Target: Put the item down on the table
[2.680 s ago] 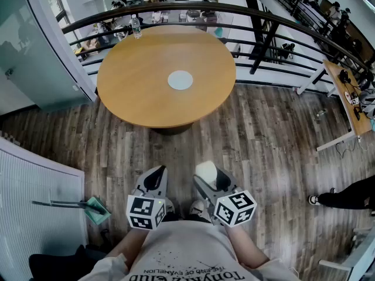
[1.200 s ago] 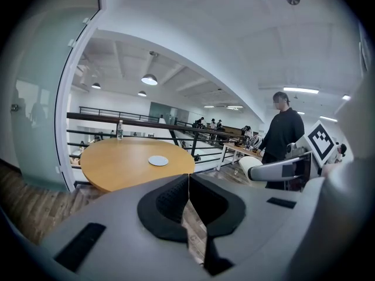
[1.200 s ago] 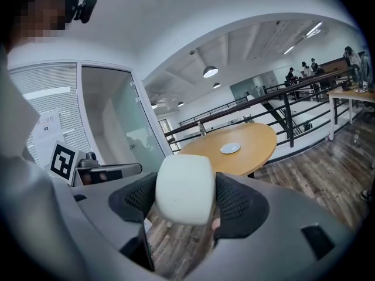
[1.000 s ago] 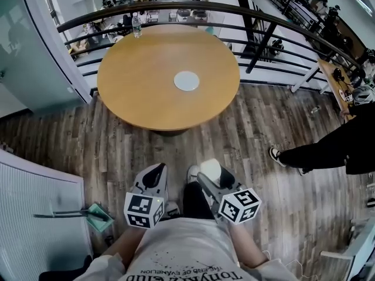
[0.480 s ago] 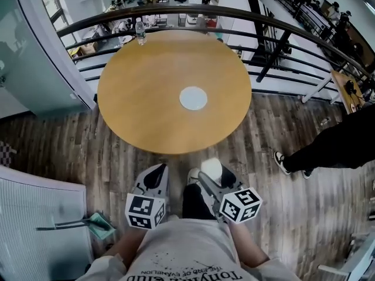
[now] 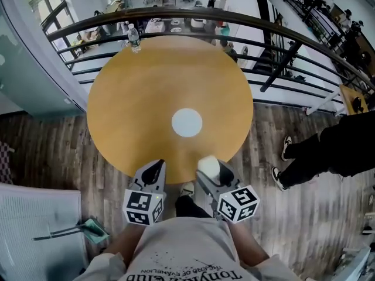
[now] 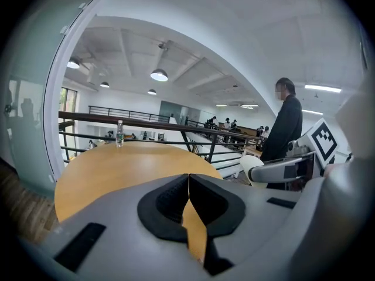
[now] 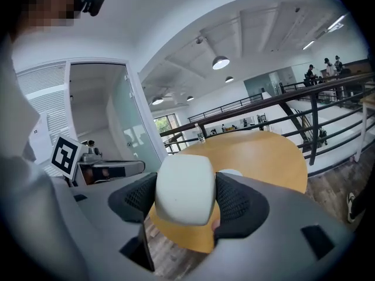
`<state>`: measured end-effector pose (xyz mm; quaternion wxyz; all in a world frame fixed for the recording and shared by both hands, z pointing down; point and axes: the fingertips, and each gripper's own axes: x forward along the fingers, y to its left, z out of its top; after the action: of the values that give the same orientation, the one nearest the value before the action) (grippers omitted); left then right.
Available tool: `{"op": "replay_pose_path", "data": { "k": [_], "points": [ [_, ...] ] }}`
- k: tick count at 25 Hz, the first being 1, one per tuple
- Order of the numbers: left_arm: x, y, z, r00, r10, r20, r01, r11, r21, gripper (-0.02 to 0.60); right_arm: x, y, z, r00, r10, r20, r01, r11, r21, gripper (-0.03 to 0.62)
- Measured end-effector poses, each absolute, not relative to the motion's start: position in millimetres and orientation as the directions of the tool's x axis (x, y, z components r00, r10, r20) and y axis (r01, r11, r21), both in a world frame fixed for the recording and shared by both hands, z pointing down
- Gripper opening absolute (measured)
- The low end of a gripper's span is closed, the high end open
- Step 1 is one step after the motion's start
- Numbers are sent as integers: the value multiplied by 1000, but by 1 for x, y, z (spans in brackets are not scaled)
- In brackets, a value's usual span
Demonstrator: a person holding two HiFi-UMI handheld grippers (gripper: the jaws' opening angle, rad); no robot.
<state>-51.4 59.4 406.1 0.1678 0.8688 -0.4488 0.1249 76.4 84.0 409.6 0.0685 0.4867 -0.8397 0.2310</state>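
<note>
Right gripper (image 6: 211,171) is seen clenched on the item, a white rounded block (image 8: 183,187), which is pinched at both sides between the black ribbed pads (image 8: 239,199). In the head view the block is held in the air at the near rim of the round wooden table (image 6: 146,81), and it is not set down on the top. In the right gripper view the table's near edge and a strip of wood floor (image 8: 176,256) are seen beneath the block. Left gripper (image 7: 188,187) is seen closed, pad against pad, with nothing between them, and it is held just beside the right gripper at the same near rim. A white disc (image 6: 187,123) is noted flat at the table's centre, well apart from the block. A water bottle (image 6: 133,38) stands upright at the far left rim, next to the dark railing (image 6: 281,31). A person in dark clothing (image 6: 331,148) is noted on the floor at the right of the table.
</note>
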Motion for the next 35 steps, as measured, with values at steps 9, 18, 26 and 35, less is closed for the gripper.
{"op": "replay_pose_path", "data": {
  "k": [9,18,26,35],
  "points": [
    [-16,-25,378,531,-754,388,-846,-500,185,23,117,-1,388,-543,-753,370,-833,430,-347,314],
    [-8,-49,384,535,-740,408,-841,-510,177,23,118,-24,398,-560,-732,389,-824,445,-350,313],
    [-12,-62,386,581,-695,424,-802,-576,155,23,114,-37,399,-511,-760,403,-854,393,-341,314],
    [-17,-85,391,605,-669,431,-782,-602,164,23,113,-53,411,-468,-766,441,-878,345,-333,313]
  ]
}}
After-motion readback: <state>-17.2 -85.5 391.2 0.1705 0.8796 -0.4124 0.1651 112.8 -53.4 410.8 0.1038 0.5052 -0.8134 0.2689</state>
